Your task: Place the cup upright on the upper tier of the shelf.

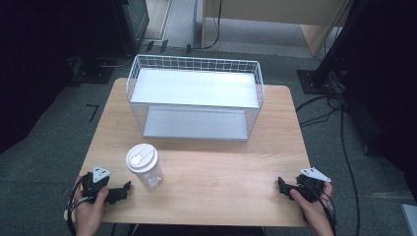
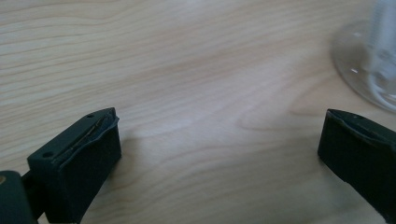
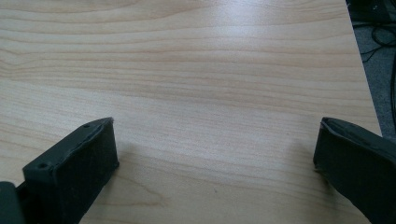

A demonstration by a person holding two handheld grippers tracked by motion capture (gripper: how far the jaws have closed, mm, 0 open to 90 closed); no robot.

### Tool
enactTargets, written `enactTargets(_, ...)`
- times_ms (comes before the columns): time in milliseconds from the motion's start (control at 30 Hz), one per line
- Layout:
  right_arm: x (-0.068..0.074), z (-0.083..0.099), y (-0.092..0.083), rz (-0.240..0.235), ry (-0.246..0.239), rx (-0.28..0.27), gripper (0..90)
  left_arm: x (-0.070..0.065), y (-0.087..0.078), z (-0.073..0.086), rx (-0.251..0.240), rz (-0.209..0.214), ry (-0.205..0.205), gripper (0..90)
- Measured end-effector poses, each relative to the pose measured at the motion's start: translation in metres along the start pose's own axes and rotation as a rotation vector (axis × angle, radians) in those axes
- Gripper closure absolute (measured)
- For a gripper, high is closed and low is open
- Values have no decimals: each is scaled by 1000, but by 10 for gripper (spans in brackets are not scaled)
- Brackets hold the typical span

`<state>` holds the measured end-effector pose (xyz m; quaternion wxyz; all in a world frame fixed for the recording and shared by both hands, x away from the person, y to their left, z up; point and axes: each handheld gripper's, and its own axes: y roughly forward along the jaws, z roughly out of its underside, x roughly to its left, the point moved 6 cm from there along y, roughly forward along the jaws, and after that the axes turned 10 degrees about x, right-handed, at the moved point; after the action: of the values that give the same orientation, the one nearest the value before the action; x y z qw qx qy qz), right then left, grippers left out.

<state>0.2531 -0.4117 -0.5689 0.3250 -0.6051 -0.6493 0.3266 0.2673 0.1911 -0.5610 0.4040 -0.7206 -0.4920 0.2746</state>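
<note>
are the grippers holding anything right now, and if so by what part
Nothing is held. The left gripper and the right gripper both have their jaws wide open over bare table. The lidded cup stands free beside the left gripper.

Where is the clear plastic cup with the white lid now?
In the high view the clear plastic cup with the white lid stands front left on the wooden table, beside the left claw.

I sit at a light wooden table with rounded corners (image 1: pixel 206 196), its pale grain catching a soft overhead glare. Around it lies grey carpeted floor (image 1: pixel 59 142), crossed on my right by black cables (image 1: pixel 344 142). Beyond the far edge stands pale wooden furniture (image 1: pixel 314 34), with dark equipment (image 1: pixel 133 19) and a black floor base (image 1: pixel 314 81) on either side.
</note>
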Motion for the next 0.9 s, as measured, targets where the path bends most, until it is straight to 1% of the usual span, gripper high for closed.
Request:
enactTargets(67,0,0,0,0,0,0,0,-4,-1,1,-1,23,23,0)
enactTargets(100,0,0,0,0,0,1,0,-6,-2,0,-10,35,36,0)
enactTargets(133,0,0,0,0,-5,-2,0,-6,-2,0,-10,35,36,0)
enactTargets(167,0,-1,1,-2,-8,-4,0,-13,-5,-3,-42,72,64,0)
enactTargets(200,0,-1,1,-2,-8,-4,0,-13,-5,-3,-42,72,64,0)
enactTargets(233,1,-1,1,-3,-5,-1,0,-17,-6,-5,-65,90,69,0)
enactTargets(267,1,-1,1,-3,-7,0,0,-26,-10,-8,-97,139,86,0)
enactTargets(300,1,-1,1,-3,-6,-1,0,-29,-11,-9,-110,153,89,0)
enactTargets(333,1,-1,1,-3,-7,0,0,-33,-13,-11,-122,166,101,0)
enactTargets(367,1,-1,1,-3,-6,0,0,-33,-13,-11,-122,166,101,0)
enactTargets(400,1,-1,1,-3,-7,0,0,-41,-17,-13,-151,197,118,0)
enactTargets(433,1,-1,1,-3,-7,0,0,-41,-17,-13,-151,197,118,0)
enactTargets(467,1,-1,1,-3,-7,0,0,-47,-21,-16,-172,225,129,0)
enactTargets(500,1,-1,1,-2,-7,0,0,-47,-21,-16,-172,225,129,0)
enactTargets(533,1,-1,1,-4,-7,0,0,-52,-23,-18,-191,248,131,0)
enactTargets(567,1,-1,1,-4,-7,0,0,-52,-23,-18,-191,248,131,0)
enactTargets(633,1,-1,1,-3,-7,0,0,-58,-26,-22,-219,279,122,0)
enactTargets(667,1,-1,1,-4,-7,0,0,-63,-28,-24,-236,304,123,0)
enactTargets(700,1,-1,1,-3,-6,-1,0,-66,-29,-26,-247,316,126,0)
enactTargets(733,1,-1,1,-3,-7,0,0,-69,-31,-28,-264,319,137,0)
enactTargets(767,1,-1,1,-3,-7,0,0,-69,-31,-28,-264,319,137,0)
enactTargets(833,1,-1,1,-3,-6,-1,0,-75,-34,-31,-285,314,154,0)
enactTargets(900,1,-1,1,-3,-6,-1,0,-81,-36,-35,-302,309,158,0)
